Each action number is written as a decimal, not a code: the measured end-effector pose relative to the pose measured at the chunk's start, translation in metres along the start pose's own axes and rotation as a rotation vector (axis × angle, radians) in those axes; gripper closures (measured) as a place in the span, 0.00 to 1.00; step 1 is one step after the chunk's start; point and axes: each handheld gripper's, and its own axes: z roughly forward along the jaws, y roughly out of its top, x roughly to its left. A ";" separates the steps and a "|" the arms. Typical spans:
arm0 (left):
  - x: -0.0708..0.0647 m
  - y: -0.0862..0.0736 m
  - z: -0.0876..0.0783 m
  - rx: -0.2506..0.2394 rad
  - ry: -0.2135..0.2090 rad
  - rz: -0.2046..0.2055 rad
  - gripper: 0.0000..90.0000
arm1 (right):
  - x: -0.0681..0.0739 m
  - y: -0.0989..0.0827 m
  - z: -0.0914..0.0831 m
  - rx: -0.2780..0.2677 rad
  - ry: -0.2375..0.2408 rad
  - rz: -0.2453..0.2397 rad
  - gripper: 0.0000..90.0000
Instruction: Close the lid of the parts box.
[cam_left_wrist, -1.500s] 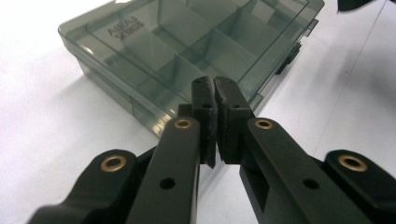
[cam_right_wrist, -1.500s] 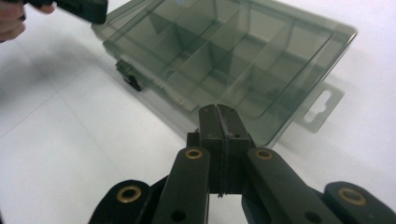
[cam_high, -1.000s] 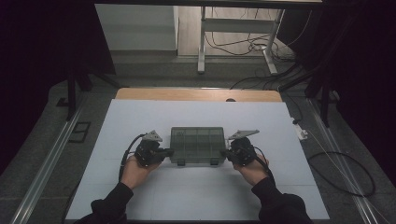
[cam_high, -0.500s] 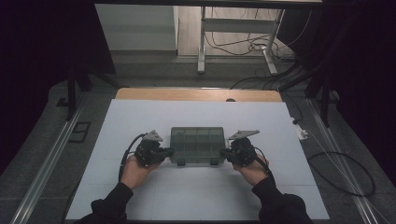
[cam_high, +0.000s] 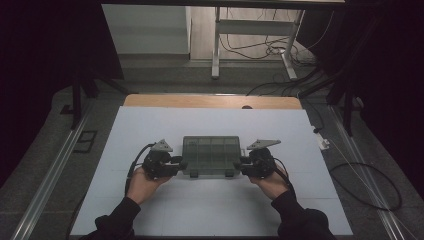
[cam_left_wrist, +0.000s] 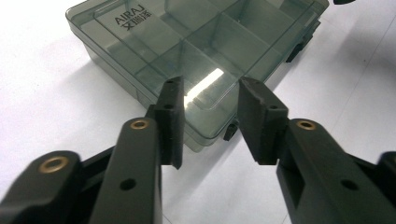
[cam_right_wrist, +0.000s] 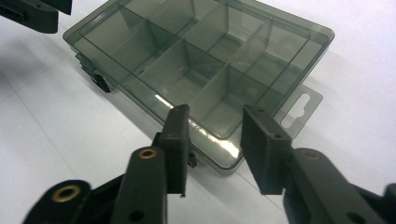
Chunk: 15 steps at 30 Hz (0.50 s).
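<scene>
Your compartment box (cam_high: 211, 155) lies flat on the white table sheet (cam_high: 210, 125), lid shut, near the middle and closer to your edge than to the far wooden strip (cam_high: 212, 101). Take the box as the landmark.

Your left gripper (cam_high: 176, 165) sits at the box's left end, at its near corner. In the left gripper view its 2 jaws have just been opening and now stand apart, released, with the box's corner (cam_left_wrist: 205, 135) showing in the gap just ahead of the pads (cam_left_wrist: 170, 121); nothing is pinched. The printed lid label (cam_left_wrist: 133, 19) lies at the far left corner in that view.

Your right gripper (cam_high: 246, 167) mirrors it at the box's right end, near corner. Its jaws have also just been opening and stand parted, gripping nothing; the box's rounded corner (cam_right_wrist: 224, 161) sits between and just beyond the fingertips (cam_right_wrist: 177, 130). The clear hang tab (cam_right_wrist: 299, 109) juts from the box's side just beyond the right-hand jaw. 2 dark latches (cam_right_wrist: 100, 81) show along the box's front edge.
</scene>
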 end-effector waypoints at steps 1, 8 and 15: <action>0.000 0.000 0.000 0.000 0.002 0.000 0.64 | 0.000 0.000 0.000 0.001 0.003 0.001 0.63; -0.001 -0.001 -0.001 0.005 0.020 -0.011 0.49 | 0.001 0.000 0.002 0.009 0.001 0.006 0.52; -0.002 -0.001 0.000 0.004 0.034 -0.010 0.36 | 0.000 0.001 0.002 0.018 0.010 0.020 0.42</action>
